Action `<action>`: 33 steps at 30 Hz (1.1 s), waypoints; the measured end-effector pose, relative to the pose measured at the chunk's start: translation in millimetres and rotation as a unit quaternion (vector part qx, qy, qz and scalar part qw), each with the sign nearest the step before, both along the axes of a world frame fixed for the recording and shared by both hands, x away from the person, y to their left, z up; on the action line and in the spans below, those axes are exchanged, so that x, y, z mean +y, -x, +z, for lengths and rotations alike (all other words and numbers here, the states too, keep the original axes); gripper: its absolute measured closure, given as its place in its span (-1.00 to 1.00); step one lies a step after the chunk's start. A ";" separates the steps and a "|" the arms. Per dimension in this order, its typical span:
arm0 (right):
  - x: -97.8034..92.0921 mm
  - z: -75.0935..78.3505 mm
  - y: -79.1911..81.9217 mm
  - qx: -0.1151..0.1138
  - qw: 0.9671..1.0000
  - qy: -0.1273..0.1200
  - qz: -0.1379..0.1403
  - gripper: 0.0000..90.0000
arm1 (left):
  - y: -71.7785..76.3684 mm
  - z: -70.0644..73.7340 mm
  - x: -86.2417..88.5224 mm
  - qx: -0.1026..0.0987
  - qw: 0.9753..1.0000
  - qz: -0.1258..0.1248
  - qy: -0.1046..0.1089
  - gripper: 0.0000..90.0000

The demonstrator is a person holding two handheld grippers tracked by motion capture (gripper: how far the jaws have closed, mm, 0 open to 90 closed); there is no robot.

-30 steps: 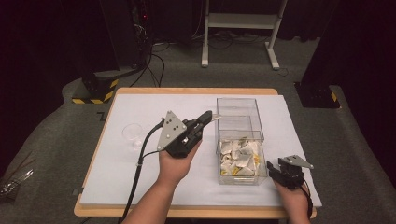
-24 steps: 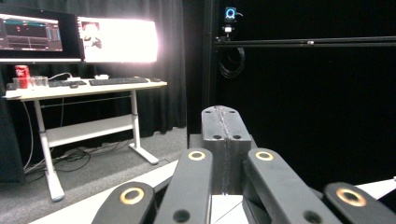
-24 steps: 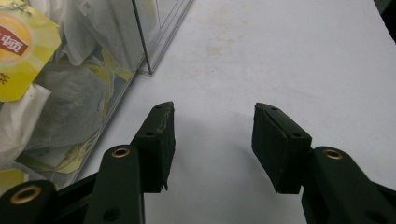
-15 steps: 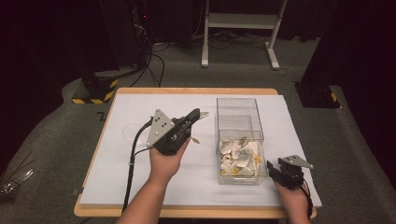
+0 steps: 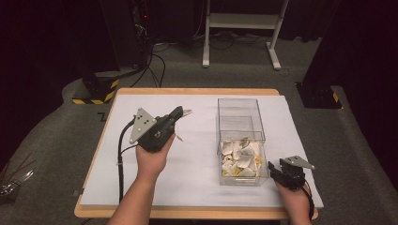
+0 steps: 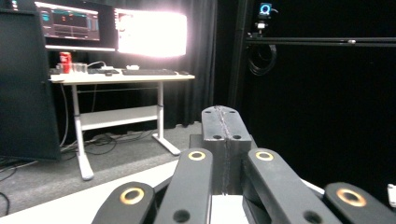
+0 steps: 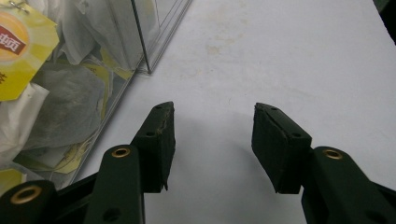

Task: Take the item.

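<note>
A clear plastic box [image 5: 219, 126] stands on the white-covered table [image 5: 197, 183]; its near half holds a heap of tea bags [image 5: 239, 158] with yellow tags [image 7: 18, 51]. My left gripper [image 5: 180, 113] is held above the table, left of the box, its jaws pressed together [image 6: 223, 116]. A small white tea bag [image 5: 187, 112] sticks out at its tip, and a tag [image 5: 179, 138] dangles below it. My right gripper [image 5: 273, 169] rests low on the table by the box's near right corner, open, with bare white surface between its jaws [image 7: 212, 135].
A white desk frame [image 5: 239, 28] and cables lie on the floor beyond the table. A black-and-yellow base [image 5: 96, 91] stands at the back left, a black base [image 5: 319, 96] at the right. A desk with lit monitors [image 6: 121, 74] shows in the left gripper view.
My left gripper has moved left, away from the box, with the tea bag at its tip. The right gripper has stayed where it was.
</note>
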State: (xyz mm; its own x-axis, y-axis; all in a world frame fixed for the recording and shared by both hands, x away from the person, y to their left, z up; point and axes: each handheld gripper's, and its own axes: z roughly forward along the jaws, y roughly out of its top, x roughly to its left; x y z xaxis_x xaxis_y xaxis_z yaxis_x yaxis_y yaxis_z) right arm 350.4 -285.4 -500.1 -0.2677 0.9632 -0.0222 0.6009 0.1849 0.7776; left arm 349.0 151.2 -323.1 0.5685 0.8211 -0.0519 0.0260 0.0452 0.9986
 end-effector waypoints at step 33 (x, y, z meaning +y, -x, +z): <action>1.3 -0.5 -0.4 -0.001 1.000 0.008 -0.006 0.11 | -1.4 10.1 78.0 -0.018 0.997 0.081 -0.003 1.00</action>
